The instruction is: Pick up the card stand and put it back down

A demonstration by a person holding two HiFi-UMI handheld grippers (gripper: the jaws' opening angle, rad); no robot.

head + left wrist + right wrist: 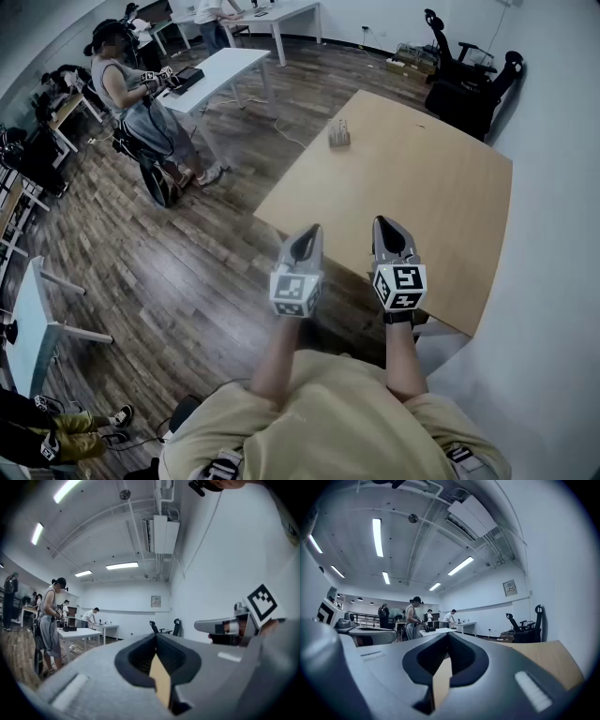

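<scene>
While the fingers of the left gripper (310, 233) and right gripper (386, 226) are pressed together on nothing, both hover at the near edge of the tabletop (441, 187), well apart from the card stand (339, 136) upright near its far side. It looks light, stiff and tippy, so pinching it low across its 2 sides seems safest.

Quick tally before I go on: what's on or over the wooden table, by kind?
Card stand: 1
Grippers: 2, left gripper and right gripper, both shut, empty
Total: 3
</scene>
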